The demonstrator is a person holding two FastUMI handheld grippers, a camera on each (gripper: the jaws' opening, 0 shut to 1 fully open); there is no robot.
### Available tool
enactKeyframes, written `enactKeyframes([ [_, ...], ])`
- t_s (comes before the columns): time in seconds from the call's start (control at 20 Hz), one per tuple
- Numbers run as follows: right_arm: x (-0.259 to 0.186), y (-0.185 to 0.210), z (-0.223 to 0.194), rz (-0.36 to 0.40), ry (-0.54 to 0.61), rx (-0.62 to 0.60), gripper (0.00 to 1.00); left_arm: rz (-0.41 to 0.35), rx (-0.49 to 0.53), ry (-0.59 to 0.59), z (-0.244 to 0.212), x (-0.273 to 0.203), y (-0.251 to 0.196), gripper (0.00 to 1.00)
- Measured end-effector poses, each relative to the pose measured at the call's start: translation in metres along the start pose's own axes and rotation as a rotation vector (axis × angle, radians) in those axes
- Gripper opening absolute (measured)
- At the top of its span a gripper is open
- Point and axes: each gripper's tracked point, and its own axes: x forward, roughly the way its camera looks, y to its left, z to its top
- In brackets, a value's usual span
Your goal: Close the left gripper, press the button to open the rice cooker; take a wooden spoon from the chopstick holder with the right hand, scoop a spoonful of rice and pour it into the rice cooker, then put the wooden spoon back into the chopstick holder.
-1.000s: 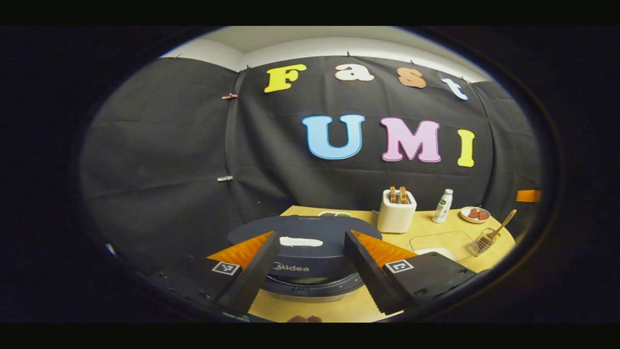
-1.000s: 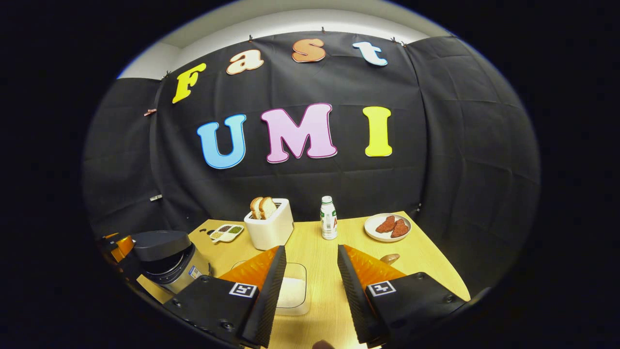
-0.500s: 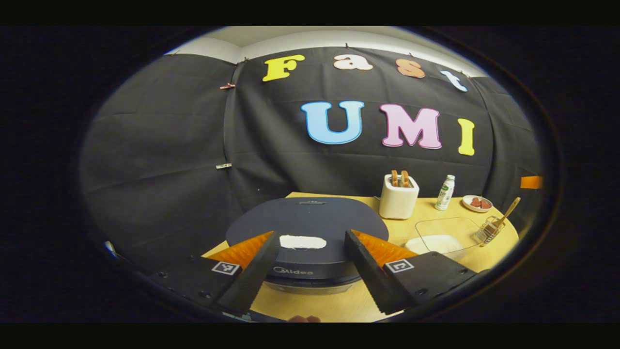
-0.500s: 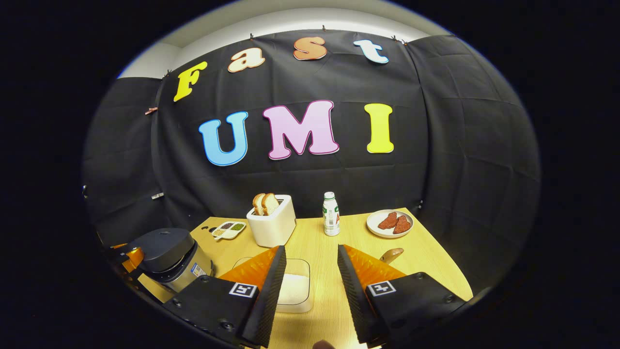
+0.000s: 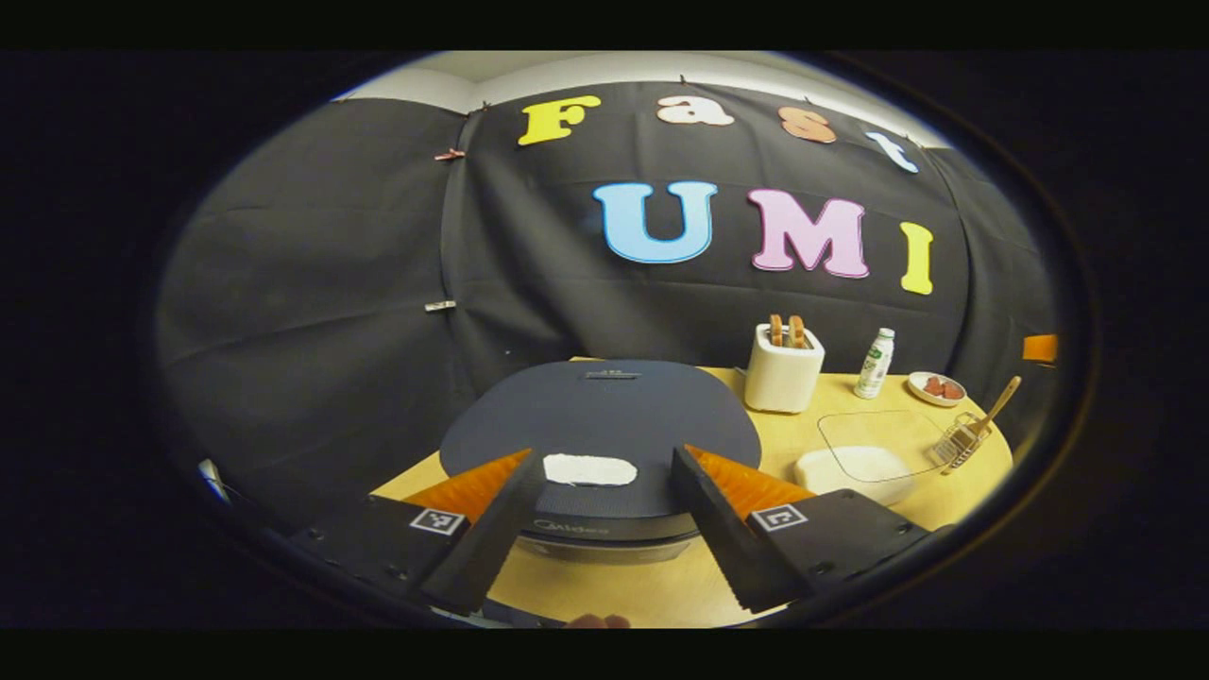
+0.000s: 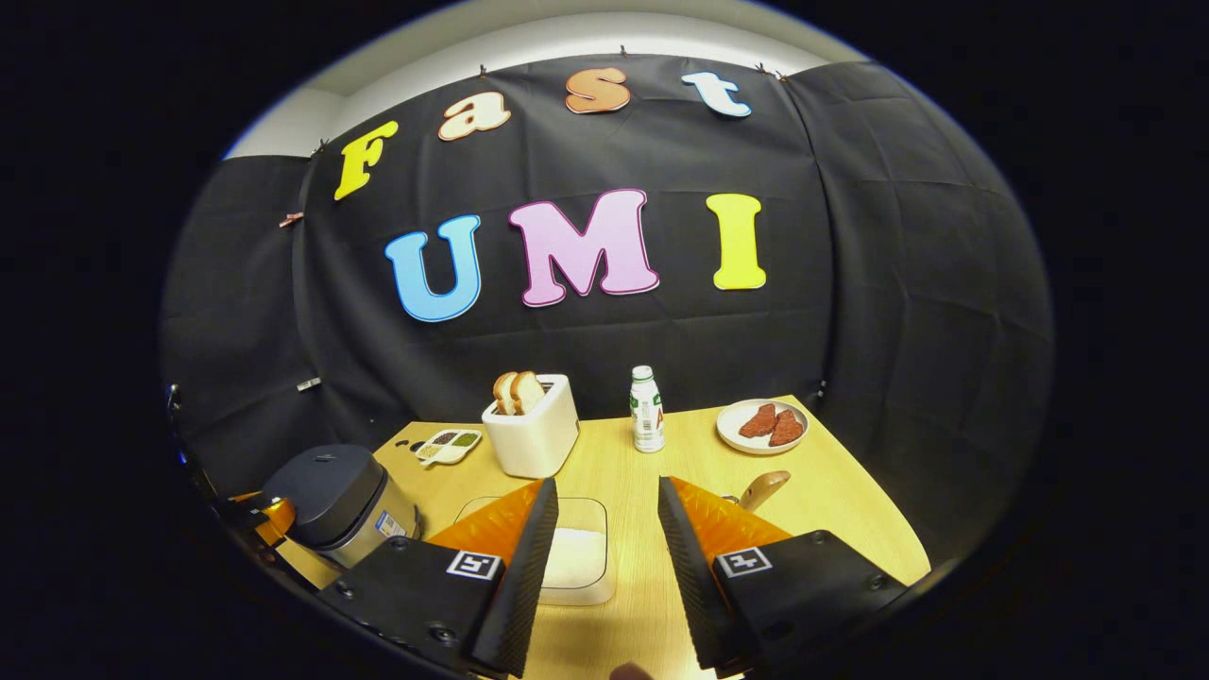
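Observation:
The dark rice cooker [image 5: 604,416] stands with its lid down just ahead of my left gripper [image 5: 605,456]. That gripper is open, its fingers on either side of a white oval patch [image 5: 590,469] at the lid's front. To the right, a wire chopstick holder [image 5: 954,444] carries the wooden spoon [image 5: 994,408]. A clear box of rice [image 5: 855,465] lies between. My right gripper [image 6: 606,486] is open and hangs above the rice box [image 6: 578,557]. The spoon's end [image 6: 763,489] peeks past its right finger. The cooker [image 6: 335,491] stands far left.
At the back of the wooden table [image 6: 831,501] stand a white toaster with bread [image 6: 531,434], a small bottle [image 6: 645,411] and a plate of meat [image 6: 760,427]. A small divided dish [image 6: 449,446] lies behind the cooker. Black cloth walls close the booth.
In the left gripper view the cooker lid now shows more from above, as that gripper has risen and tipped down. The right gripper view shifted slightly. Both grippers stayed open.

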Motion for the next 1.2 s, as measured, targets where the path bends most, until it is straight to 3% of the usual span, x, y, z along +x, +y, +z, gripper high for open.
enactKeyframes([
  [0.45, -0.002, 0.000, 0.003, -0.002, -0.011, 0.013, 0.69, -0.003, 0.001, 0.006, -0.013, 0.003, 0.000, 0.95],
  [0.5, -0.001, 0.001, 0.002, 0.000, -0.009, 0.011, 0.65, -0.012, 0.005, -0.016, -0.012, 0.000, -0.001, 0.95],
  [0.7, -0.001, 0.007, 0.002, 0.016, -0.006, -0.006, 0.69, 0.005, 0.014, -0.049, -0.008, 0.001, 0.002, 0.95],
  [0.8, -0.004, 0.008, 0.005, 0.018, -0.015, -0.014, 0.65, 0.026, 0.074, -0.017, -0.004, 0.001, -0.003, 0.94],
  [0.9, -0.004, 0.005, 0.006, 0.017, -0.019, -0.016, 0.68, 0.044, 0.132, -0.032, 0.012, -0.008, -0.006, 0.94],
  [1.05, -0.005, 0.003, 0.006, 0.017, -0.017, -0.006, 0.69, 0.020, 0.151, -0.092, 0.043, -0.022, -0.019, 0.90],
  [1.1, -0.006, 0.002, 0.007, 0.019, -0.021, -0.006, 0.65, 0.018, 0.151, -0.107, 0.052, -0.026, -0.024, 0.91],
  [1.2, -0.006, 0.001, 0.010, 0.021, -0.031, -0.002, 0.69, 0.018, 0.145, -0.132, 0.068, -0.035, -0.029, 0.91],
])
